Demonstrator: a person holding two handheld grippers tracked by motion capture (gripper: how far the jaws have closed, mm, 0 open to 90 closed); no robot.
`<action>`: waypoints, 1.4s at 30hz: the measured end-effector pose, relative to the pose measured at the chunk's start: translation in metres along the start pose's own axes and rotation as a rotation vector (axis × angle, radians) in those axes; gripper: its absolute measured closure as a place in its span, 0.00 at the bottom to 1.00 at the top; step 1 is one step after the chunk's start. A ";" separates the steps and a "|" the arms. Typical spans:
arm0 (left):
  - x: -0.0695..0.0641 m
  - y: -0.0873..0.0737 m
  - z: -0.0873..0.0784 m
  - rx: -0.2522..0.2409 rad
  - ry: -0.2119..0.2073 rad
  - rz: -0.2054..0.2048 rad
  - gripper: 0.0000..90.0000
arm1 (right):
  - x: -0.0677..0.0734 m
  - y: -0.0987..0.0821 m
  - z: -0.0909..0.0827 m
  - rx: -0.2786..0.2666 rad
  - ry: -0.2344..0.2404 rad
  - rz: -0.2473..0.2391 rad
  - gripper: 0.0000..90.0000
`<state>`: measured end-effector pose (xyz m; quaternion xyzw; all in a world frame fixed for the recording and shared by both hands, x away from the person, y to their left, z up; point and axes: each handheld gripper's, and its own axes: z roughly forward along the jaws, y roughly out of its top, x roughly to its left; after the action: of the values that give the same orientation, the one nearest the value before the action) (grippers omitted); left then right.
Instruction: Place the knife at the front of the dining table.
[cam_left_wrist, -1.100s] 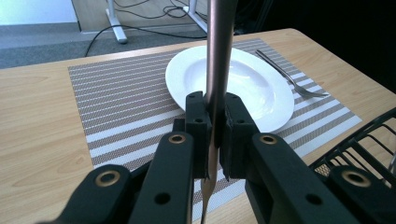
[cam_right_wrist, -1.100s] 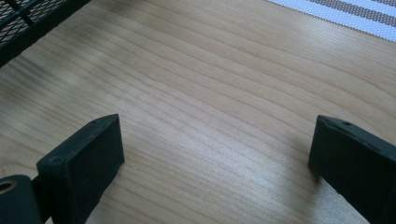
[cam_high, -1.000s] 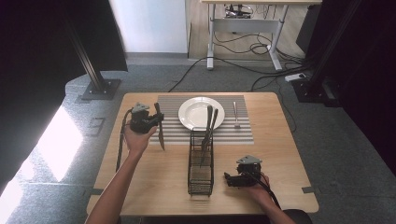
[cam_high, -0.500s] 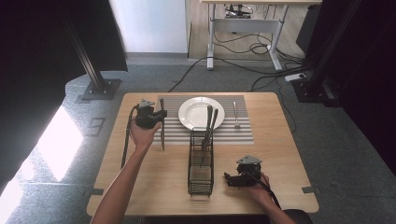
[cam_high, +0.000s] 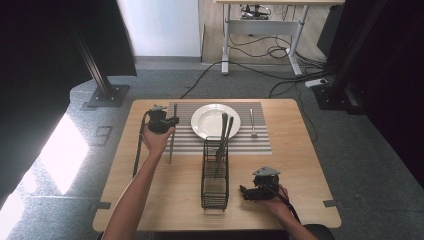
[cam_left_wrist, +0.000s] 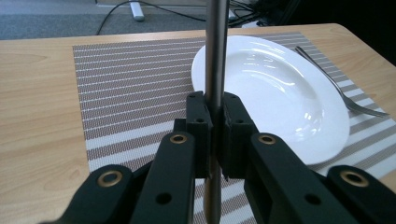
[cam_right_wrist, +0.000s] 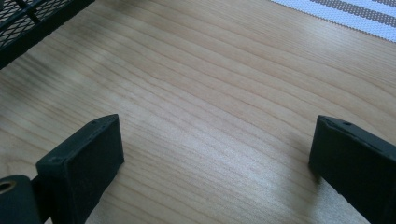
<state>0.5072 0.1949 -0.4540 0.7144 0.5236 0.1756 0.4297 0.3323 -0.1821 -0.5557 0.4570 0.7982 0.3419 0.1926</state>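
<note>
**Left tongs carry a piece of cutlery to the place setting**

The left tongs (cam_left_wrist: 215, 135) are clamped on a slim metal utensil (cam_left_wrist: 216, 51), most likely a knife, though its end cannot be made out. In the left gripper view the shaft runs upright between the two black jaws, pinched partway along its length. In the high view the utensil (cam_high: 172, 135) hangs over the left edge of the striped placemat (cam_high: 187, 142), just beside the white plate (cam_high: 216, 121). That spot suggests a table setting in hand: the piece is held lengthwise along the plate's left side, probably so it can be laid down parallel to the mat's edge.

The right tongs (cam_high: 245, 192) rest low on the bench (cam_high: 300, 165) near its front right corner, jaws spread wide and holding nothing; the right gripper view shows bare wood between them. They sit just beside the black wire caddy (cam_high: 215, 185), perhaps waiting to draw the next piece.

By count: one plate, centred on one placemat; one fork (cam_high: 253, 122) lying on the mat to the plate's right; one wire caddy in front of the plate, with two dark-handled utensils (cam_high: 224, 132) leaning out of its far end; and the one piece in the left tongs.
</note>
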 end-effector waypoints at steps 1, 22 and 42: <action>0.001 0.001 0.003 -0.002 0.001 -0.006 0.93 | 0.000 0.000 0.000 0.000 0.001 -0.001 0.03; 0.012 0.000 0.058 0.100 0.040 -0.031 0.93 | 0.000 0.000 0.000 0.001 0.006 -0.006 0.03; 0.024 -0.014 0.082 0.204 0.115 -0.039 0.93 | 0.000 0.000 0.000 0.001 0.010 -0.009 0.03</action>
<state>0.5655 0.1820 -0.5166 0.7328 0.5762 0.1537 0.3276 0.3323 -0.1820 -0.5557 0.4518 0.8014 0.3428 0.1900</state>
